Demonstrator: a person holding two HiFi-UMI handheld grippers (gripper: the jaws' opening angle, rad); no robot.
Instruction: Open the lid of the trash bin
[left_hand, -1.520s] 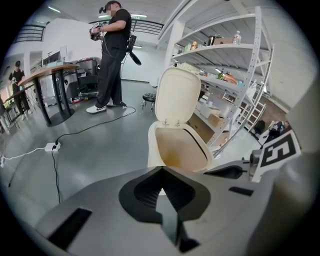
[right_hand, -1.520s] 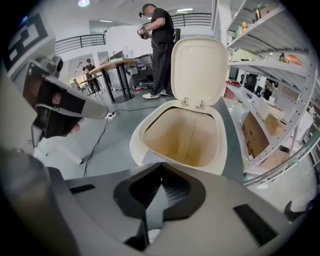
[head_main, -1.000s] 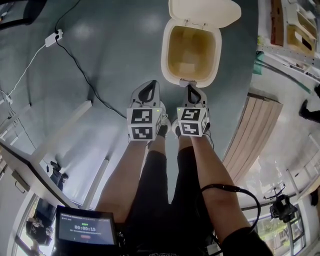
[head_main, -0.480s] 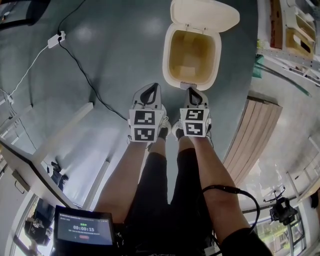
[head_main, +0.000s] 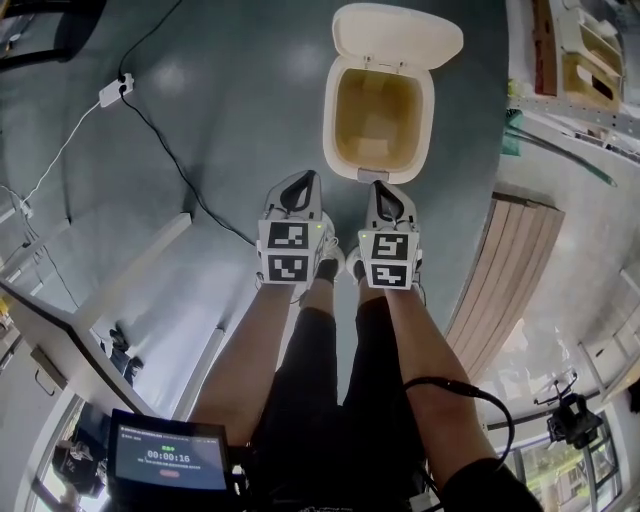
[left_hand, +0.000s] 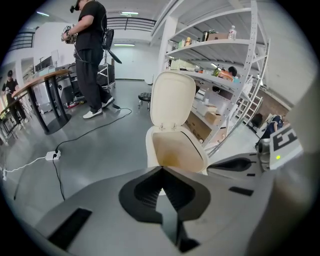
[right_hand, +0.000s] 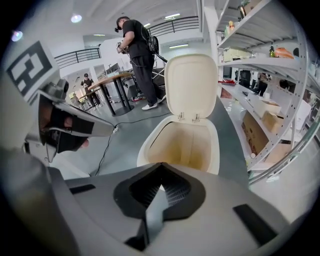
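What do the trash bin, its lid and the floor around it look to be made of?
Trash bin: likely moulded plastic, cream, smooth with rounded edges; the inside looks yellowed. Lid: apparently the same cream plastic, matte, standing open. Floor: probably sealed or painted concrete, grey-green, with soft glossy reflections of the lights.

The head view looks steeply down on the trash bin (head_main: 329, 120) from above. Both gripper views face it closely from beside, sharing its raised lid (right_hand: 192, 85).
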